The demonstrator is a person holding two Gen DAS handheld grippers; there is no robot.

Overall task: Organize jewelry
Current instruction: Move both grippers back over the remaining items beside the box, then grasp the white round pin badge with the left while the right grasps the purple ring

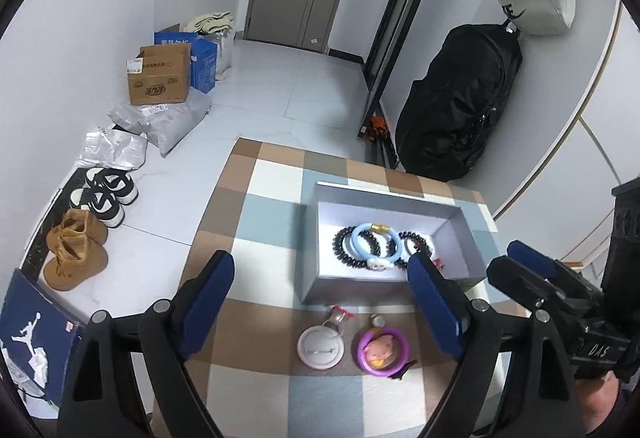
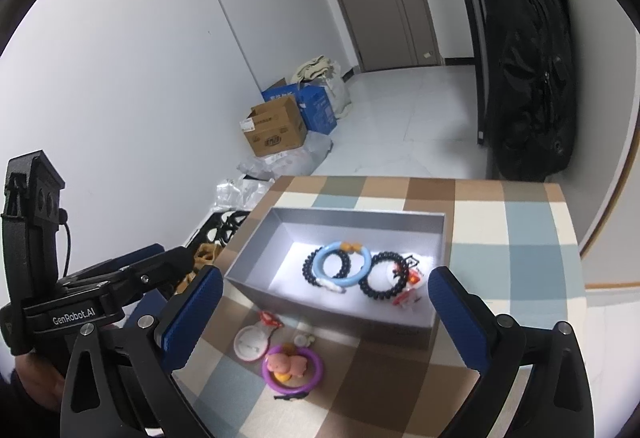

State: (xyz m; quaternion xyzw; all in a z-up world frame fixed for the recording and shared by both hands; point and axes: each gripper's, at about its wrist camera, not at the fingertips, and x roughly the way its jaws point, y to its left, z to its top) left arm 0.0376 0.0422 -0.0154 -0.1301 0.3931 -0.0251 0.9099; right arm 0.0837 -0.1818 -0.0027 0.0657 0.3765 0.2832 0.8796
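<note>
A grey open box (image 1: 348, 286) (image 2: 280, 218) sits on the checkered table. Inside lie a light blue bangle (image 1: 394, 238) (image 2: 360, 276), two black bead bracelets (image 1: 344, 244) (image 2: 382, 288) and a small red charm (image 2: 412, 276). In front of the box lie a white round pendant (image 1: 320, 350) (image 2: 250, 346) and a purple ring with a pink figure (image 1: 382, 352) (image 2: 292, 366). My left gripper (image 1: 324, 302) is open and empty, above those two pieces. My right gripper (image 2: 326, 310) is open and empty, over the box's near wall. Each gripper also shows in the other's view, the right one (image 1: 532, 270) and the left one (image 2: 152, 258).
The checkered table (image 1: 260, 198) (image 2: 520, 238) ends at the left over a tiled floor with shoes (image 1: 76, 250), parcels (image 1: 160, 126) and cardboard boxes (image 1: 160, 78) (image 2: 276, 134). A black bag (image 1: 460, 98) (image 2: 528, 78) hangs at the right.
</note>
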